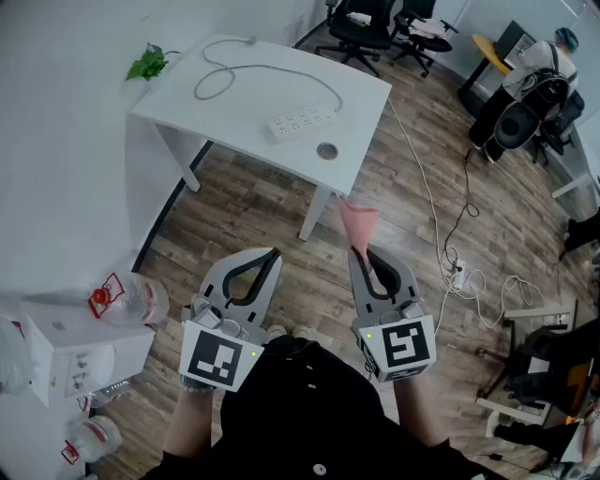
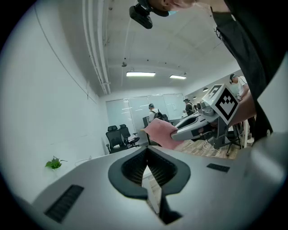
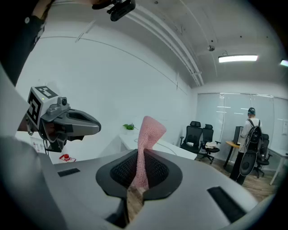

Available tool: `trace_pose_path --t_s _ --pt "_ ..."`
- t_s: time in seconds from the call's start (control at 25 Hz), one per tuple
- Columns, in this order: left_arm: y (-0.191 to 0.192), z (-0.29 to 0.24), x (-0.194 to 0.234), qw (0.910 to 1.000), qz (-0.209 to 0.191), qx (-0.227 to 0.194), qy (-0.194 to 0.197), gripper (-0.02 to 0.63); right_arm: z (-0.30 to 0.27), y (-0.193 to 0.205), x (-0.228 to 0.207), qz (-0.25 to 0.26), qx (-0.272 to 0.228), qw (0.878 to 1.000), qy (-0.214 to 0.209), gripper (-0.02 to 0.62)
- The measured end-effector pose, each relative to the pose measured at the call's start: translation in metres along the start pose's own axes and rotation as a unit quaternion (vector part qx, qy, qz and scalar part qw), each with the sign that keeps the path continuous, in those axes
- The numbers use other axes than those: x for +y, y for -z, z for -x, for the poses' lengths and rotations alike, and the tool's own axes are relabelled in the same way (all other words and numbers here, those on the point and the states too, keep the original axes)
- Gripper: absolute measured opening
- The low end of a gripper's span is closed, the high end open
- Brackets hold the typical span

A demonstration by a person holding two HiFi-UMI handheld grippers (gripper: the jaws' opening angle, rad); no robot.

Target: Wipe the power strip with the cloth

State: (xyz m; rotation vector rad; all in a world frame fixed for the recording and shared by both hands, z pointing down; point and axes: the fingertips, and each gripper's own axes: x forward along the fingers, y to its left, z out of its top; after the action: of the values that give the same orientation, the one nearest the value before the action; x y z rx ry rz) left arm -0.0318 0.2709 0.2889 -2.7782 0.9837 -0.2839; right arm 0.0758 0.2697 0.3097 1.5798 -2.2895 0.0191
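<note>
The white power strip (image 1: 300, 122) lies on a white table (image 1: 197, 89) far ahead, its cable (image 1: 225, 75) looped behind it. Both grippers hang low over the wooden floor, well short of the table. My right gripper (image 1: 353, 251) is shut on a pink cloth (image 1: 358, 222) that sticks up from its tips; in the right gripper view the cloth (image 3: 147, 139) rises between the pads of that gripper (image 3: 138, 152). My left gripper (image 1: 273, 253) is shut with nothing in it, its tips meeting in the left gripper view (image 2: 145, 149). The cloth (image 2: 159, 131) shows there too.
A green plant sprig (image 1: 147, 64) sits at the table's far left corner, and a round cable hole (image 1: 326, 150) near its front edge. Water bottles (image 1: 131, 300) and a white box (image 1: 80, 352) lie at my left. Office chairs (image 1: 361, 28), floor cables (image 1: 459, 272) and a person (image 1: 548, 56) are at the back right.
</note>
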Motion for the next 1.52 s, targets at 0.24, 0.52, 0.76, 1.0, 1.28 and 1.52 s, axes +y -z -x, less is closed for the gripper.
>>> trace_pose_path --t_s 0.24,0.52,0.76,1.0,1.28,1.52 --pt "0.001 -0.004 0.000 1.0000 0.000 -0.002 0.002 0.014 -0.002 0.001 -0.001 0.003 0.002 1.000 -0.002 0.049" --pt "0.001 -0.004 0.004 1.0000 0.003 -0.005 0.004 0.014 -0.007 -0.002 -0.002 -0.001 -0.010 1.000 0.007 0.049" --pt "0.005 -0.001 0.012 1.0000 0.001 -0.005 0.003 0.014 -0.012 -0.007 0.001 -0.006 -0.022 1.000 0.002 0.049" --pt "0.013 0.009 0.022 0.9999 0.010 -0.004 -0.004 0.015 -0.017 -0.010 0.007 -0.002 -0.020 1.000 0.009 0.049" --pt "0.022 0.026 0.035 0.9999 0.007 -0.004 -0.008 0.014 -0.025 -0.014 0.027 0.002 -0.024 1.000 0.012 0.049" --pt "0.033 0.033 0.043 0.9999 0.010 0.003 -0.010 0.014 -0.028 -0.007 0.033 -0.006 -0.017 1.000 0.021 0.048"
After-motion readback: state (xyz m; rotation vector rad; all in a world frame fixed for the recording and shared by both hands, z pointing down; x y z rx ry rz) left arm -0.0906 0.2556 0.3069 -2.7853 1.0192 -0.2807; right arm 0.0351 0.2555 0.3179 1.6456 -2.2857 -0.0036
